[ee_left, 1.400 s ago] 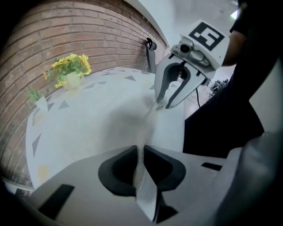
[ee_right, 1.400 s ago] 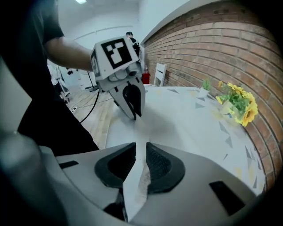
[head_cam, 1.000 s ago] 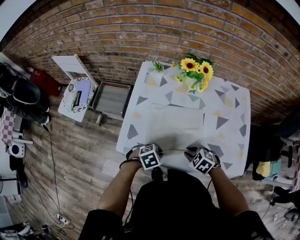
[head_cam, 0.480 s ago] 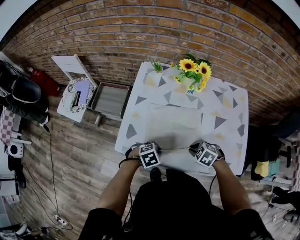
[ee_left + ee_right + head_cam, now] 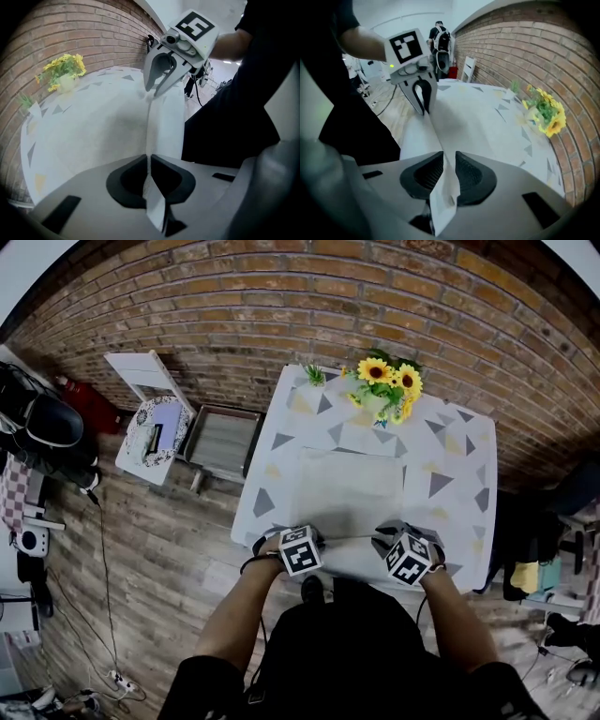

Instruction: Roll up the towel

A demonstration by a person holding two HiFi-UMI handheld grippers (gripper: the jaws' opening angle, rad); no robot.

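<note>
Both grippers' point(image 5: 148, 161) point(image 5: 449, 161) fingers point(image 5: 126, 180) pinch towel point(image 5: 349, 491), right's just widening.

Pale off-white towel point(image 5: 349, 491), white tablecloth point(image 5: 450, 474) scattered with grey and yellow triangles, yellow sunflowers point(image 5: 389, 381), red-brown brick wall point(image 5: 281, 296), brown plank floor point(image 5: 159, 521).

A vase of sunflowers point(image 5: 392, 382) stands at the desk's point(image 5: 457, 486) far edge, a small green plant point(image 5: 317, 374) near its far left corner, before a brick wall point(image 5: 281, 306).
</note>
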